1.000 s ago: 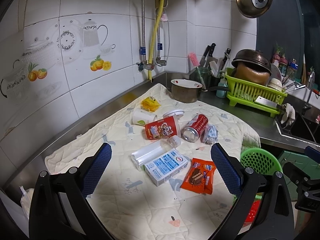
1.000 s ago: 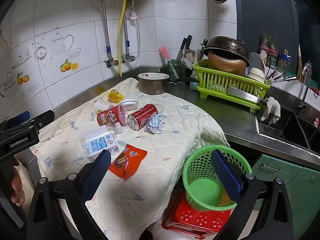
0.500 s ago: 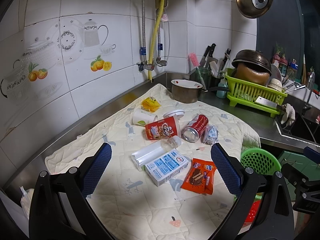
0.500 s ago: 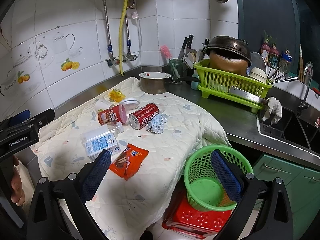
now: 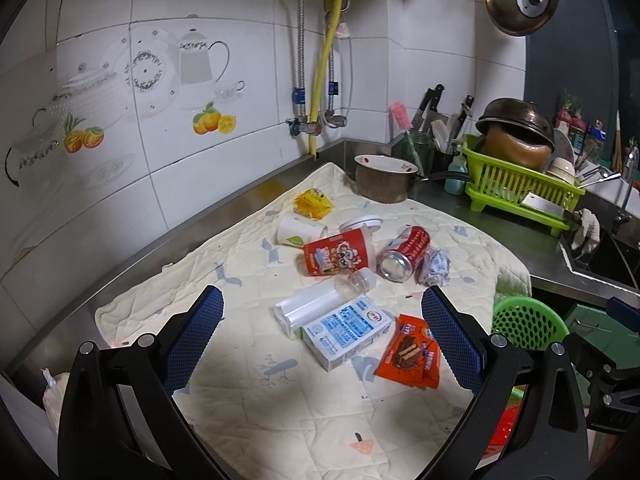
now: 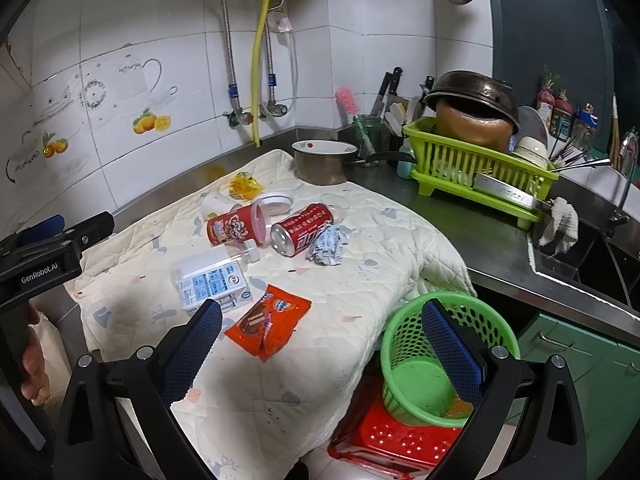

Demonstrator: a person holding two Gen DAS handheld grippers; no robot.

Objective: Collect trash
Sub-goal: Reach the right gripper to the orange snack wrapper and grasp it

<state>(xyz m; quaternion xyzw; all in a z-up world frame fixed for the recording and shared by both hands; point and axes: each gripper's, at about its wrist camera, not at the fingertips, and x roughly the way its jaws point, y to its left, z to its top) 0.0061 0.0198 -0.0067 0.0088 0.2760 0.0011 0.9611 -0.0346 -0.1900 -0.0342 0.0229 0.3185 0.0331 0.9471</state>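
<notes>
Quilted cloth (image 5: 248, 264) covers your counter, with the trash clustered mid-cloth. Both the left gripper (image 5: 322, 332) and right gripper (image 6: 322, 338) hang spread wide, holding nothing. Take the orange wrapper (image 6: 267, 322) first, pinching its edge, then drop it into the green basket (image 6: 404, 344).

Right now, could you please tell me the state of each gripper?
Left gripper: open, holding nothing.
Right gripper: open, holding nothing.
</notes>
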